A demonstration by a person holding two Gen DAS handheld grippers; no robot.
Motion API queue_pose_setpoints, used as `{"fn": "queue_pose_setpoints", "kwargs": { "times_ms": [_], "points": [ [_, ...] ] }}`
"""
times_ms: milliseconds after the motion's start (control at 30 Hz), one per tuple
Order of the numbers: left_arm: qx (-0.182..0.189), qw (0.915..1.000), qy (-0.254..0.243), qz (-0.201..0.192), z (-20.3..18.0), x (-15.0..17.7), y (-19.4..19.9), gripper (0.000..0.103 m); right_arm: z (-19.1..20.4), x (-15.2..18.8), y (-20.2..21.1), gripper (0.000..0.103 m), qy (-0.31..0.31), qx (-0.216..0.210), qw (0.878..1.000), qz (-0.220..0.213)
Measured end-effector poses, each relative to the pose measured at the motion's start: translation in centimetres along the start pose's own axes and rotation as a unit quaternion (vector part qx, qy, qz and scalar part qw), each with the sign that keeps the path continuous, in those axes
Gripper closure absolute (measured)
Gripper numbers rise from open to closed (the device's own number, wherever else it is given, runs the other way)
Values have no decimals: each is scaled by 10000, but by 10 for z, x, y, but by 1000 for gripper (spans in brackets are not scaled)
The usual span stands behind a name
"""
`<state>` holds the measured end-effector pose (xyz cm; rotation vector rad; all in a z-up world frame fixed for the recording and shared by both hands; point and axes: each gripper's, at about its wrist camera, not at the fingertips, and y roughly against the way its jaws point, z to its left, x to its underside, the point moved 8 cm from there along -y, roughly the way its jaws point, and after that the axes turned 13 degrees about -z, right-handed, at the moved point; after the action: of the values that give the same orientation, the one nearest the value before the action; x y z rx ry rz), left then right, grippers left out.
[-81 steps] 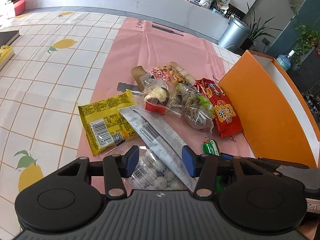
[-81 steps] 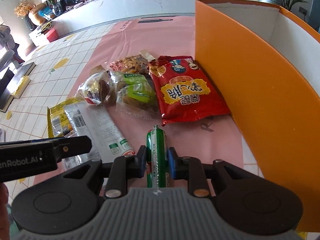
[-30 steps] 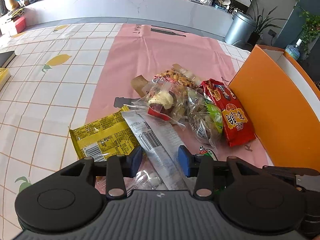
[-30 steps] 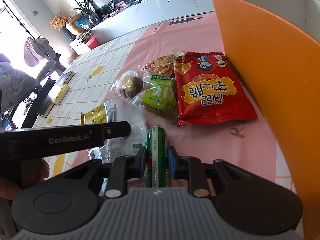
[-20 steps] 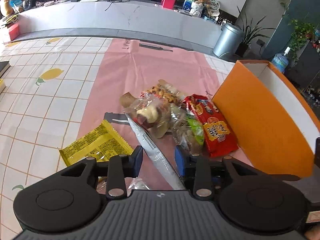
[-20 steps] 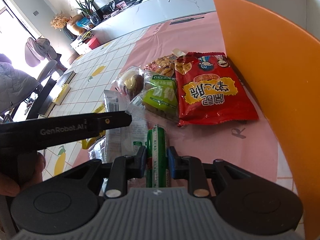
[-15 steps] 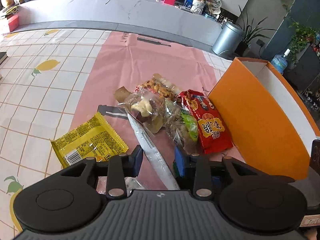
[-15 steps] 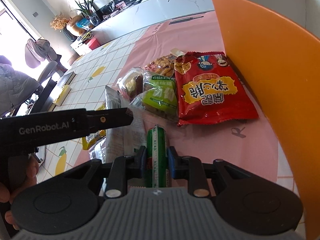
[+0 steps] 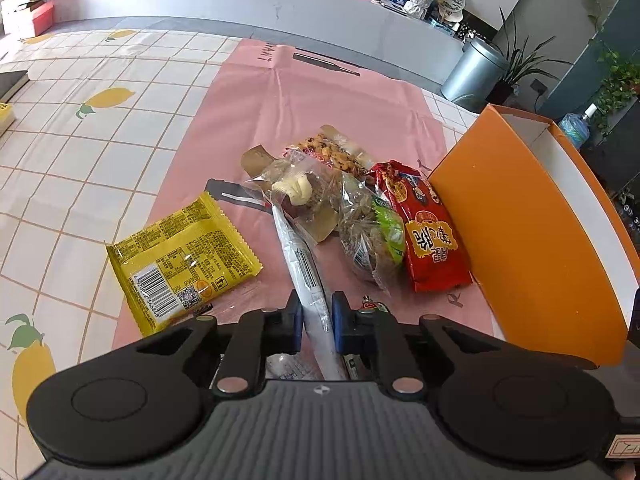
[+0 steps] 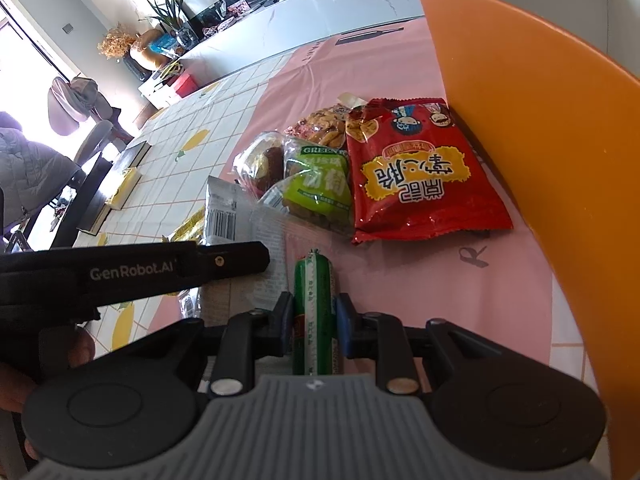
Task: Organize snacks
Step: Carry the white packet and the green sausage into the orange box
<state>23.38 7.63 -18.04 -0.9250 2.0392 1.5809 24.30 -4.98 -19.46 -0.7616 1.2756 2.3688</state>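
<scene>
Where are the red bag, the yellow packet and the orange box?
red bag (image 10: pixel 420 172), right wrist view, on its yellow label.
yellow packet (image 9: pixel 180 256), left wrist view, middle of its printed back.
orange box (image 9: pixel 532 240), left wrist view, on its outer side wall.

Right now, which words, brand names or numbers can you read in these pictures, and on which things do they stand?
"GenRobot.AI": on the side of the left gripper.
"GREEN": top edge of the green snack bag; the rest is cut off.
Red snack bag: large Chinese characters, upside down, not read.
Yellow packet, white packet, green sausage: barcodes and print too small to read.
</scene>
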Motion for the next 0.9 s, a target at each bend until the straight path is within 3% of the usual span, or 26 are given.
{"fn": "queue_pose_setpoints", "kwargs": {
  "times_ms": [167, 533, 900],
  "points": [
    [50, 9999, -95, -6, -5, 2, 20, 91, 0, 4, 12, 83, -113, -56, 9999, 32],
    [308, 9988, -312, -209, -33, -1, 72, 93, 11, -3, 61, 83, 27, -94, 9994, -319],
    [930, 9915, -668, -616, -105, -21, 114, 93, 3, -20, 144, 84, -25, -58, 9955, -950]
  ]
}}
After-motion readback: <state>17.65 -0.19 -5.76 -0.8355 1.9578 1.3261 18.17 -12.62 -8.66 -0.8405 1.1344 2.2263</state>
